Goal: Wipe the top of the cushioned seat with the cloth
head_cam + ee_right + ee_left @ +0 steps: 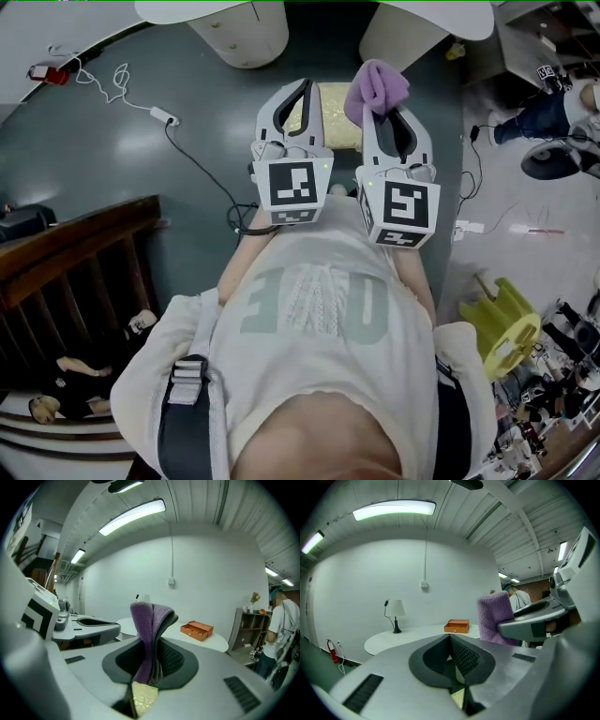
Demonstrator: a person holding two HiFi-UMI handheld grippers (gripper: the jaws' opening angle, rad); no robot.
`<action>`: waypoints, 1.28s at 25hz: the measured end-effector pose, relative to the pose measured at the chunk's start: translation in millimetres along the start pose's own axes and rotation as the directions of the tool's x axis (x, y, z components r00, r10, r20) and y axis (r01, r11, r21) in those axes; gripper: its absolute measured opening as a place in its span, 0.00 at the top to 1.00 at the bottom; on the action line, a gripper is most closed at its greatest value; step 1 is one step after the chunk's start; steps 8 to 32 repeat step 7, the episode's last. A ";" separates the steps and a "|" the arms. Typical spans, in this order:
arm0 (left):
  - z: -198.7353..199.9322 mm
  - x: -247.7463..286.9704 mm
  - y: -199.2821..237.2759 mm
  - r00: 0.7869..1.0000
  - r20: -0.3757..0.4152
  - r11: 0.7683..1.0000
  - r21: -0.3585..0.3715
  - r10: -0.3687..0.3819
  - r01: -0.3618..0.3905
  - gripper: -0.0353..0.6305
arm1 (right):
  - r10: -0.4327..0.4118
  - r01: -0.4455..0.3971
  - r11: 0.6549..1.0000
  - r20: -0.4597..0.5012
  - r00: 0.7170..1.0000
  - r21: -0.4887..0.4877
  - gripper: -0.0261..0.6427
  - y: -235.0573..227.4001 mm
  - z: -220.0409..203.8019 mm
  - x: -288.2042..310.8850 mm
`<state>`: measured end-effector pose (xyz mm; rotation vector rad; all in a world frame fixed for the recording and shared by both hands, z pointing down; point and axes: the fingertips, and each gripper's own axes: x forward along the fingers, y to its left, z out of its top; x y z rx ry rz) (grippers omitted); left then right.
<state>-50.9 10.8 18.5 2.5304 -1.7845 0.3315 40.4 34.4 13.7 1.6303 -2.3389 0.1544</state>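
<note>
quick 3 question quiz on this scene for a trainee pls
1. Multiple choice: what do the right tongs hold?
A) a purple cloth
B) a sponge
C) a bottle
2. True or false: the left tongs are shut with nothing in them.
3. Fill in: in the head view, the seat shows ___ the two tongs.

Key
1. A
2. True
3. between
</note>
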 end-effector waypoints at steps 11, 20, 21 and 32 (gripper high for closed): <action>1.1 9.4 1.5 1.000 -0.011 1.000 0.001 -0.004 0.004 0.94 | -0.004 0.004 1.000 -0.011 1.000 -0.001 0.83 -7.4 2.4 8.7; 1.1 9.4 1.5 1.000 -0.011 1.000 0.001 -0.004 0.004 0.94 | -0.004 0.004 1.000 -0.011 1.000 -0.001 0.83 -7.4 2.4 8.7; 1.1 9.4 1.5 1.000 -0.011 1.000 0.001 -0.004 0.004 0.94 | -0.004 0.004 1.000 -0.011 1.000 -0.001 0.83 -7.4 2.4 8.7; 1.1 9.4 1.5 1.000 -0.011 1.000 0.001 -0.004 0.004 0.94 | -0.004 0.004 1.000 -0.011 1.000 -0.001 0.83 -7.4 2.4 8.7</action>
